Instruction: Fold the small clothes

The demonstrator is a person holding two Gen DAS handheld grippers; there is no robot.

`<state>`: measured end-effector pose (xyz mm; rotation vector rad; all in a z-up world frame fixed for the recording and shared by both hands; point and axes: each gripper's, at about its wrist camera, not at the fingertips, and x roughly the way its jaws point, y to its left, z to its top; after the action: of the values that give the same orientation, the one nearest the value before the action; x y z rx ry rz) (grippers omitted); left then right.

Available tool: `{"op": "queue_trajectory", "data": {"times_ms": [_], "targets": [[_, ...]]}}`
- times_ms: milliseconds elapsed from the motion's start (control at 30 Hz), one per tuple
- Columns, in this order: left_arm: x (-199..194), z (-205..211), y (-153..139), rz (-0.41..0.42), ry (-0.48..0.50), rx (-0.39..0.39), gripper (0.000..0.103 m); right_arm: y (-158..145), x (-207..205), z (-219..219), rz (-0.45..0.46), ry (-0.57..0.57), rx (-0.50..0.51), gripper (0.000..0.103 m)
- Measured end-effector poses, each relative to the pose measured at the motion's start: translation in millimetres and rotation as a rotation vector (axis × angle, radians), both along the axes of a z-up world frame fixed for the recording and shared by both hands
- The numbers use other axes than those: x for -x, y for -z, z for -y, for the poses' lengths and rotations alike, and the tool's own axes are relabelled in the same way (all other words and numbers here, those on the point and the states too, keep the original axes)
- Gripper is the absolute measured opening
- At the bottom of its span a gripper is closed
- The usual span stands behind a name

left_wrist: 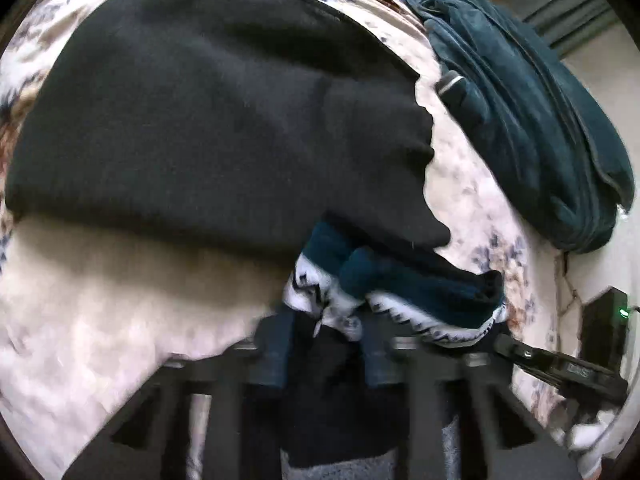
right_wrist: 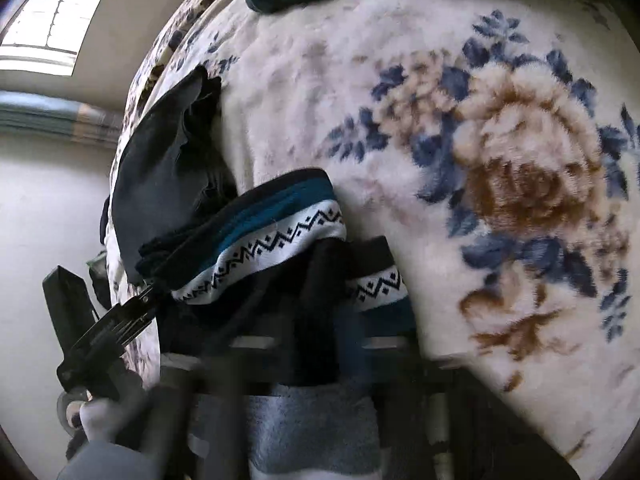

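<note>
Pinched at both ends, a soft, light knitted sock [right_wrist: 276, 236] is held stretched just above the bed [right_wrist: 400, 128]: left gripper [left_wrist: 324, 336] and right gripper [right_wrist: 344, 276] are each clamped on its patterned cuff; a limp sag is expected.

The blanket [right_wrist: 460, 128] on the bed is thick, fluffy plush, its pile soft and matt, with blue and brown flowers printed on the cream. The black garment [left_wrist: 208, 120] lying on it looks like a fine, matt knit or fleece, smooth and even. The sock [right_wrist: 264, 240] is a chunky knit, teal and navy with a white zigzag band, a little fuzzy. The teal cloth [left_wrist: 532, 128] heaped beyond has a velvety sheen along its folds. The gripper fingers [left_wrist: 276, 344] are dull, dark plastic.
</note>
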<state>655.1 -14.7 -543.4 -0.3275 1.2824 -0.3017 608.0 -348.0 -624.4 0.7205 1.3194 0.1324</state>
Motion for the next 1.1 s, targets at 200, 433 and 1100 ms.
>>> {"op": "queue_trajectory", "data": {"times_ms": [200, 433, 1100], "targets": [[-8.9, 1.5, 11.2, -0.054, 0.021, -0.006, 0.024, -9.8, 6.3, 12.0, 0.024, 0.088, 0.092, 0.007], [38.6, -39.1, -10.8, -0.102, -0.104, 0.168, 0.046, -19.0, 18.8, 31.6, -0.037, 0.115, -0.020, 0.042], [66.2, -26.6, -17.7, -0.030, -0.068, 0.065, 0.048, 7.4, 62.9, 44.9, -0.144, 0.142, -0.075, 0.008]]}}
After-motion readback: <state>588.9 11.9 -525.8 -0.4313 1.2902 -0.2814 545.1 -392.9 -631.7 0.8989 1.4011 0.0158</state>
